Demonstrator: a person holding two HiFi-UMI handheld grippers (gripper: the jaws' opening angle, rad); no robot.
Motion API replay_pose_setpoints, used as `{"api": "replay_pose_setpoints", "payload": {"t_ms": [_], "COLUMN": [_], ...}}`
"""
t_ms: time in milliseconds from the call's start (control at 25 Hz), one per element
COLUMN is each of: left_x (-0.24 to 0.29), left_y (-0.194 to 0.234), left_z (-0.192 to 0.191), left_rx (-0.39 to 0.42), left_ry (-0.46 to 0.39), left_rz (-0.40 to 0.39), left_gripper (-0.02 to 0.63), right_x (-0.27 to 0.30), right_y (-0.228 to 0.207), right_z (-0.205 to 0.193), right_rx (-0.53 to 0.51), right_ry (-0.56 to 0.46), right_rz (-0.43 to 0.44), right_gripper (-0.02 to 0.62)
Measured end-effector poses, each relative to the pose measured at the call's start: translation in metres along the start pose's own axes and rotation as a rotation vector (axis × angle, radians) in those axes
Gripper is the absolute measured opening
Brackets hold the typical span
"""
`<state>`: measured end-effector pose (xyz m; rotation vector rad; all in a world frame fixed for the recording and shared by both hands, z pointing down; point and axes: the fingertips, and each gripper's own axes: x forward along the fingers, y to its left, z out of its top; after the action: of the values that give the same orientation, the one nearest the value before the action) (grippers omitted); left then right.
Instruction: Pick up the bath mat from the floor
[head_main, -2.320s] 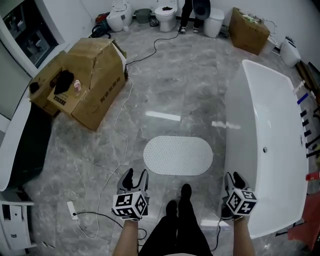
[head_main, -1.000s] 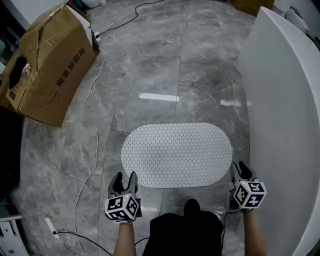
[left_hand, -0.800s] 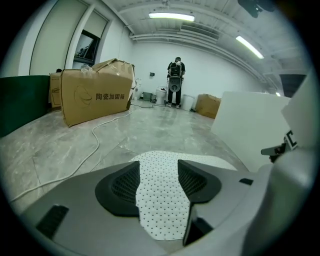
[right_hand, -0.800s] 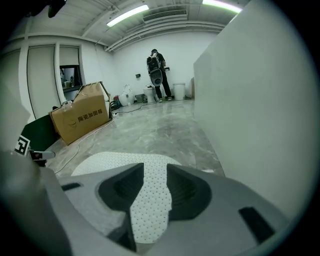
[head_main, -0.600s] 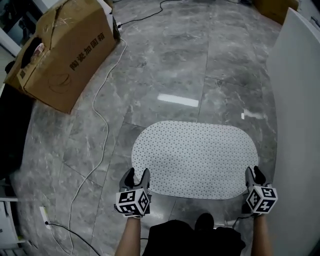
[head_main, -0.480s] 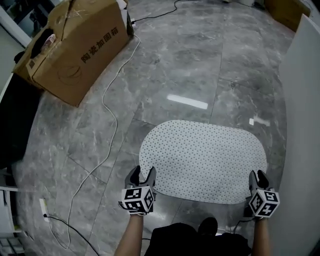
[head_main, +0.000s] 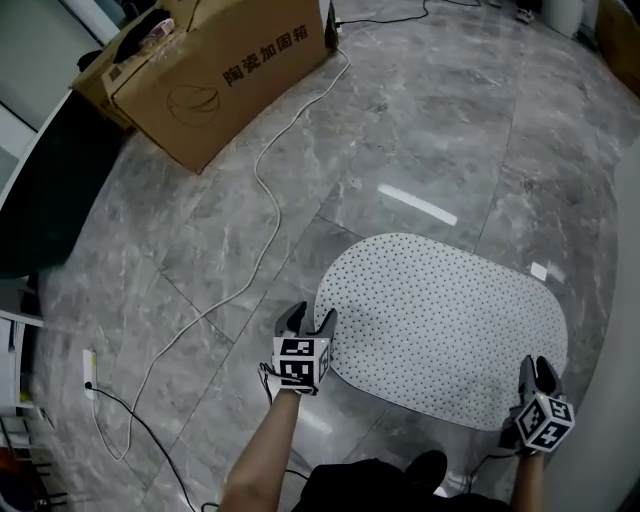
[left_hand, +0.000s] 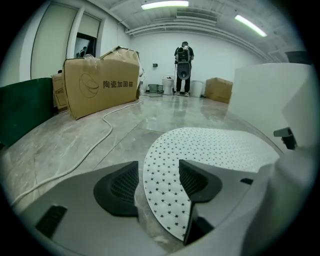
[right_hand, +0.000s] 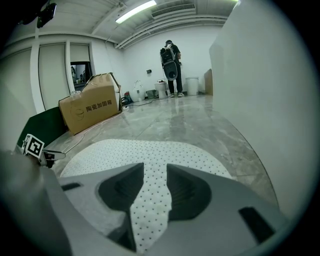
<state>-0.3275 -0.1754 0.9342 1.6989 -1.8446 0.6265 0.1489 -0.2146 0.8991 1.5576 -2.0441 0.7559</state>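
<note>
The bath mat (head_main: 445, 325) is a white oval with small dark dots, lying flat on the grey marble floor. My left gripper (head_main: 305, 323) is low at the mat's left end. In the left gripper view the mat's (left_hand: 215, 145) curved edge runs between the jaws of that gripper (left_hand: 159, 175), which are opening; the pads do not press on it. My right gripper (head_main: 540, 372) is at the mat's near right edge. In the right gripper view the mat (right_hand: 145, 160) shows through the gap of that gripper (right_hand: 155, 187), whose jaws stand apart, not pressing on it.
A big cardboard box (head_main: 215, 75) lies at the back left, and a white cable (head_main: 262, 190) trails from it past the mat. A black cable (head_main: 130, 425) and a power strip (head_main: 88, 372) lie at the near left. The white bathtub wall (right_hand: 270, 100) rises close on the right. A person (left_hand: 184, 60) stands far back.
The head view has swung left and closer to the floor. Both grippers have come down to the mat's near edge, the left one reaching its left end. The mat has not moved.
</note>
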Motion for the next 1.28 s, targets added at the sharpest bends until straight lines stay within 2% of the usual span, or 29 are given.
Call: {"api": "replay_pose_setpoints", "payload": {"t_ms": [440,600,800,960,1280], "left_x": [0.051,0.061,0.064,0.065,0.064], "left_y": [0.022,0.018,0.015,0.009,0.006], "left_z": [-0.009,-0.017,-0.021,-0.020,-0.021], "left_rx": [-0.106,-0.086,-0.087,-0.049,-0.023], "left_ry": [0.080,0.136,0.156,0.179,0.214], "left_rz": [0.032,0.021,0.022,0.001,-0.021], "left_gripper": [0.281,0.287,0.280,0.230,0.209], "right_x": [0.014,0.013,0.010,0.007,0.006], "right_y": [0.005,0.003,-0.002,-0.006,-0.004], "right_z": [-0.003,-0.008,-0.015,-0.014,-0.019], "right_rx": [-0.001,0.011,0.020,0.025,0.025], "right_ry": [-0.002,0.002,0.016,0.013,0.025], "right_rz": [0.013,0.014,0.008,0.001,0.003], "right_gripper": [0.143,0.143,0.143,0.143,0.143]}}
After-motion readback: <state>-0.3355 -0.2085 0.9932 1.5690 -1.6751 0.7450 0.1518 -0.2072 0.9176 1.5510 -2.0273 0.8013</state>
